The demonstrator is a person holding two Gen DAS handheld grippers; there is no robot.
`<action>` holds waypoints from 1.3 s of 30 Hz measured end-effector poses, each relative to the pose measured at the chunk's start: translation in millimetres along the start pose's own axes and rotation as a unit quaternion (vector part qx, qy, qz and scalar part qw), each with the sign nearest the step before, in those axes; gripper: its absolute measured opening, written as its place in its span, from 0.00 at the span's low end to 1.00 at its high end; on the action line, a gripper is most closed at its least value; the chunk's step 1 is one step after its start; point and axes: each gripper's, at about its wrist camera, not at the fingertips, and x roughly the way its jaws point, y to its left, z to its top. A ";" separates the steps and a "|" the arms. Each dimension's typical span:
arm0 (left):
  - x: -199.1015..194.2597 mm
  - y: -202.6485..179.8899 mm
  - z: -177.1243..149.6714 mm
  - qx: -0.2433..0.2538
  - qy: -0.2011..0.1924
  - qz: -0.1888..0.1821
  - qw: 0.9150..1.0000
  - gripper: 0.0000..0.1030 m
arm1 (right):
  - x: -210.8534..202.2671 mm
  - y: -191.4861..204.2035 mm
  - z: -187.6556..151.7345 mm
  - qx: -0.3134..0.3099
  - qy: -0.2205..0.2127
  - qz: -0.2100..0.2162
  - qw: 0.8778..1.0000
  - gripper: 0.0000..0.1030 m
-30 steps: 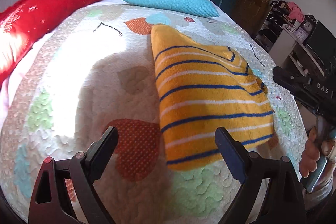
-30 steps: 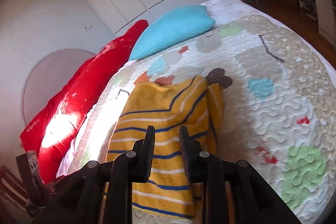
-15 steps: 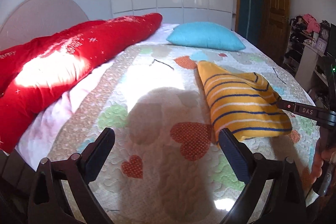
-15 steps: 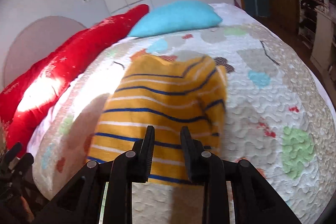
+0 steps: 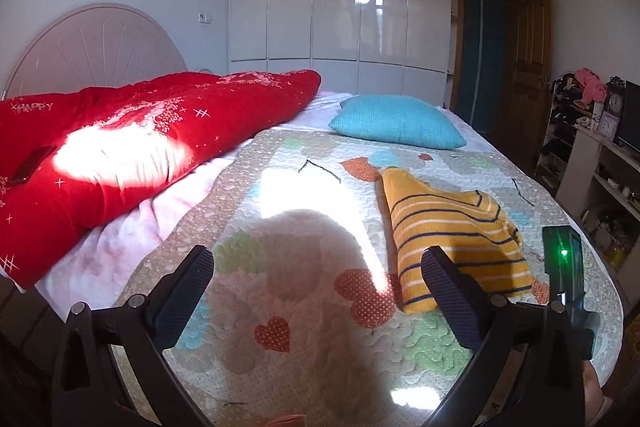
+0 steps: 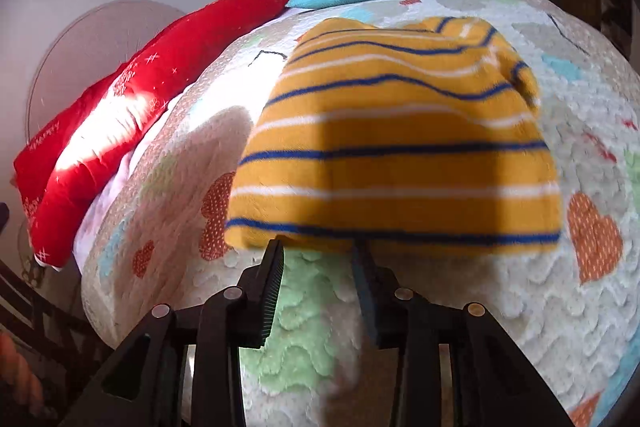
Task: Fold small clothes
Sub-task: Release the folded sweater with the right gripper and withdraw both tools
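A folded yellow garment with blue and white stripes [image 5: 452, 227] lies flat on the patterned quilt [image 5: 280, 227], right of the middle. My left gripper [image 5: 316, 275] is wide open and empty, held back above the quilt, left of and nearer than the garment. In the right wrist view the garment [image 6: 400, 131] fills the middle. My right gripper [image 6: 318, 251] is open by a narrow gap and empty, its tips just before the garment's near edge. The right gripper's body [image 5: 568, 267] shows at the right in the left wrist view.
A long red cushion [image 5: 132, 147] lies along the bed's left side and a blue pillow [image 5: 396, 123] at the far end. White wardrobes [image 5: 340, 7] and a wooden door [image 5: 528, 79] stand behind. Cluttered shelves [image 5: 592, 139] line the right wall.
My left gripper has pulled back and tilted up, so the garment looks smaller and farther. My right gripper has drawn back to the garment's near edge and its jaws have opened a little wider.
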 end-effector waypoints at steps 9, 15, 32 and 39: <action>27.2 -29.1 -29.5 -0.005 0.108 -0.037 0.993 1.00 | -68.8 -47.8 -32.3 0.064 -0.050 -0.064 0.995 0.56; 25.1 -57.4 -42.1 0.024 0.132 -0.049 0.990 1.00 | -88.9 -53.5 -42.3 0.061 -0.057 -0.098 0.992 0.61; 34.5 -85.0 -66.5 0.063 0.182 -0.064 0.979 1.00 | -82.6 -48.0 -49.4 0.032 -0.046 -0.133 0.990 0.69; 36.7 -80.8 -70.7 0.051 0.194 -0.072 0.977 1.00 | -79.7 -48.2 -51.2 0.031 -0.040 -0.140 0.989 0.70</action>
